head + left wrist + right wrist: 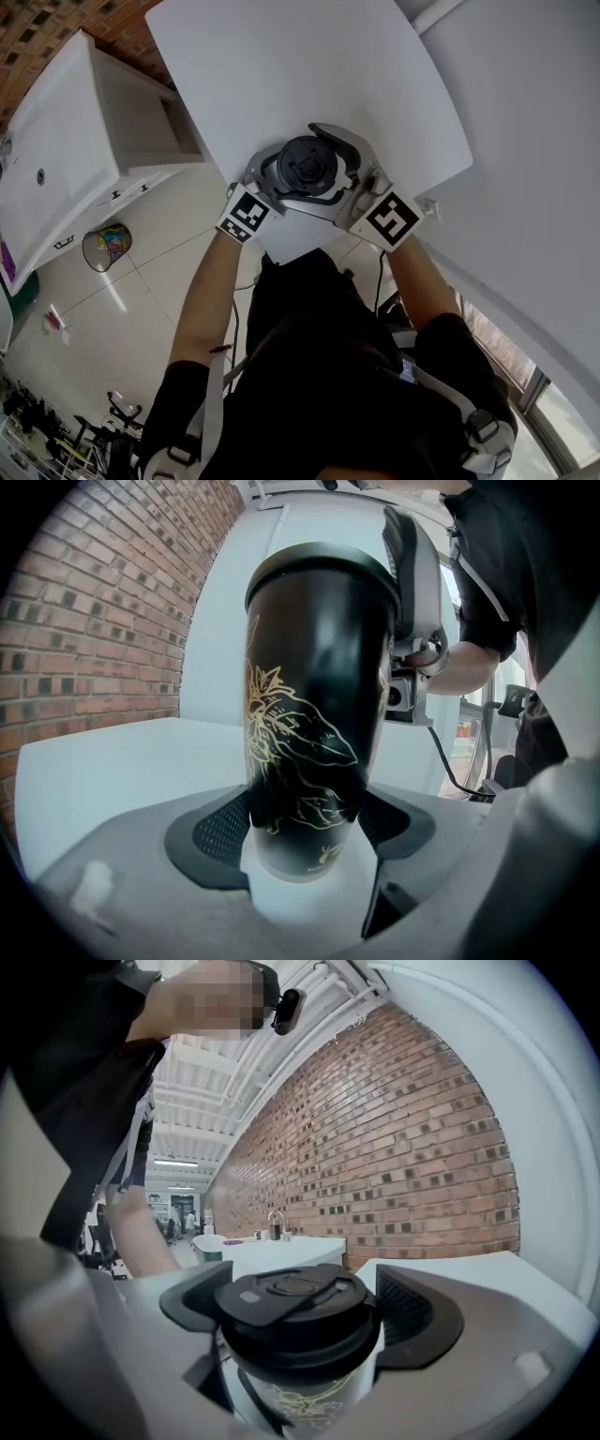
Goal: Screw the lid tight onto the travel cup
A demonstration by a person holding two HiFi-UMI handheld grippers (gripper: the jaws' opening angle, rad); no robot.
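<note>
On the white table [281, 56], cup [314, 714] stands upright, left gripper [309, 832] clamped on its lower body; lid [291, 1293] sits level on top, right gripper [302, 1314] closed wide against its rim; tightness unclear, turning likely remains

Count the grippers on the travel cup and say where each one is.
2. The left gripper grips the travel cup by its body; the right gripper clamps the lid. No others seem hidden.

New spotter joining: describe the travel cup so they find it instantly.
On the white table, look to the corner nearest the person. Between the left gripper and right gripper stands the travel cup: black, under a black lid, with gold flower drawings.
</note>
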